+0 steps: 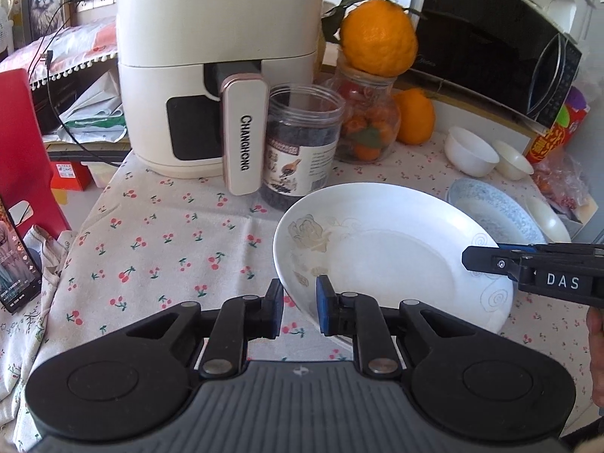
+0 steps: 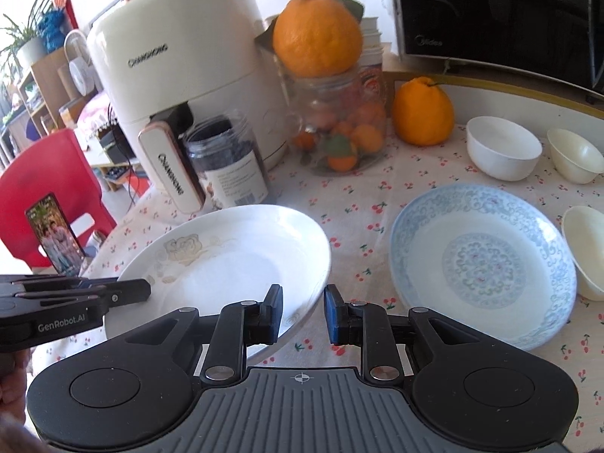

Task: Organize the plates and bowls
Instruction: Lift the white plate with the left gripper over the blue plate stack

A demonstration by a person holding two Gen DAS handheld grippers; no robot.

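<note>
A white plate with a pale flower print (image 1: 392, 253) is tilted above the cherry-print tablecloth. My left gripper (image 1: 300, 307) straddles its near-left rim, one finger on each side. My right gripper (image 2: 303, 313) straddles its right rim in the same way and shows in the left wrist view (image 1: 490, 262). The plate also shows in the right wrist view (image 2: 226, 260). A blue-patterned plate (image 2: 483, 260) lies flat to the right. A white bowl (image 2: 504, 147) and two cream bowls (image 2: 575, 154) (image 2: 585, 249) stand beyond it.
A white air fryer (image 1: 215, 64), a dark jar (image 1: 302, 143), a glass jar of oranges (image 1: 368, 120) and a loose orange (image 1: 413, 115) stand at the back. A microwave (image 1: 490, 37) is at back right. A phone (image 2: 54, 238) and a red chair (image 2: 56, 188) are at left.
</note>
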